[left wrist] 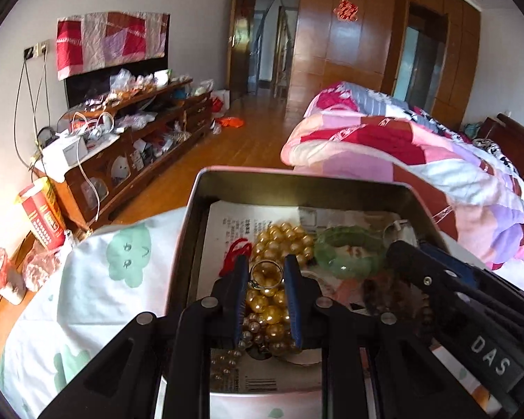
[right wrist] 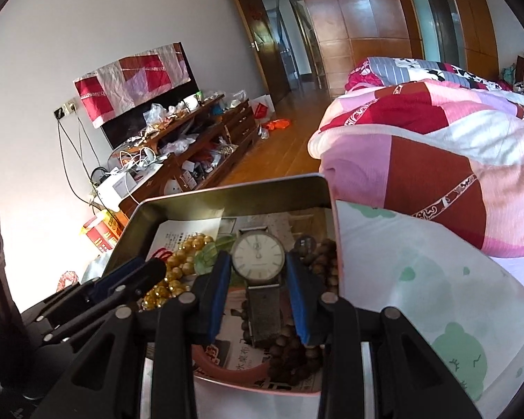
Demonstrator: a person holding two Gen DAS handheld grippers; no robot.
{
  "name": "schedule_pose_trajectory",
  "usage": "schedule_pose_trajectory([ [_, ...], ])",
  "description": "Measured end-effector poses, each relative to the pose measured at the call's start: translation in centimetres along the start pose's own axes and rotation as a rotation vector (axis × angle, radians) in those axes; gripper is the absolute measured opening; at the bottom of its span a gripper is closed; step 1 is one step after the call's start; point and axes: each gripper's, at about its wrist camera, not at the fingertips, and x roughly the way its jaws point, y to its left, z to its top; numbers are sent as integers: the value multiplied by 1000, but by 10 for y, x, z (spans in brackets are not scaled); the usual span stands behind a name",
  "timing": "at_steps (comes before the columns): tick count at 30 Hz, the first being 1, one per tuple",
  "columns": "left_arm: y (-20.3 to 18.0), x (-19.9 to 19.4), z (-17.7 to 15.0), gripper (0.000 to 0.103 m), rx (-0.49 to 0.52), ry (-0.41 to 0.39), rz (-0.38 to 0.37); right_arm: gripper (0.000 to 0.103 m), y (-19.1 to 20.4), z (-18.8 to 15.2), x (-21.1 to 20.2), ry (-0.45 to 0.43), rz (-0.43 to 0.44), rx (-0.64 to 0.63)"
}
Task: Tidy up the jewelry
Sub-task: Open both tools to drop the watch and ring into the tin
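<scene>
A: Tin (left wrist: 206,188) first, in the left wrist view: where does it sit?

B: On the white sheet with green prints (left wrist: 97,279), lined with printed paper (left wrist: 234,220). The left gripper (left wrist: 266,272) hangs over its near half, jaws narrow, with a silver ring (left wrist: 266,274) pinched between the blue pads.

A: What lies under it?

B: The gold bead strand (left wrist: 279,241), piled from the middle of the tin toward the near edge. A red cord (left wrist: 235,251) lies just left of the beads, and a green bangle (left wrist: 349,251) just right of them. The other gripper's black arm crosses the right near corner.

A: And the right wrist view?

B: The right gripper (right wrist: 259,272) is over the right half of the same tin (right wrist: 227,192). Its jaws stand partly apart, one pad on each side of a watch (right wrist: 258,253); the pads look to touch the case, so I read it as a hold. The strap runs down toward the camera.

A: Around the watch?

B: Brown wooden beads (right wrist: 323,262) lie along the tin's right wall and near the strap end. The gold beads and green bangle sit to the left, partly behind the left gripper. The patchwork quilt (right wrist: 436,146) is bunched at far right.
</scene>
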Motion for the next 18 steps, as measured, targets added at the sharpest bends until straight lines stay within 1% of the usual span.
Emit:
schedule_pose_trajectory([
  [6,1,3,-1,21,-23,13,32,35,7,-3,5,1,-24,-45],
  [10,-3,8,1,21,2,26,70,36,7,-3,4,-3,-20,-43],
  [12,-5,8,1,21,9,30,79,38,6,-3,4,-6,-5,-38],
  [13,-5,9,1,22,9,31,82,44,6,-3,3,-9,-2,-34],
  [14,-6,9,1,22,9,30,80,47,5,-3,0,-20,9,-28],
  [15,-6,9,1,23,10,30,81,53,6,-3,-1,-32,12,-24],
  [16,-8,9,1,27,15,29,90,62,5,-4,-5,-50,3,-20],
  [17,-9,9,1,34,22,29,99,64,5,-4,-8,-67,9,-16],
  [18,-12,8,0,40,33,27,108,70,4,-3,-10,-74,13,-13],
])
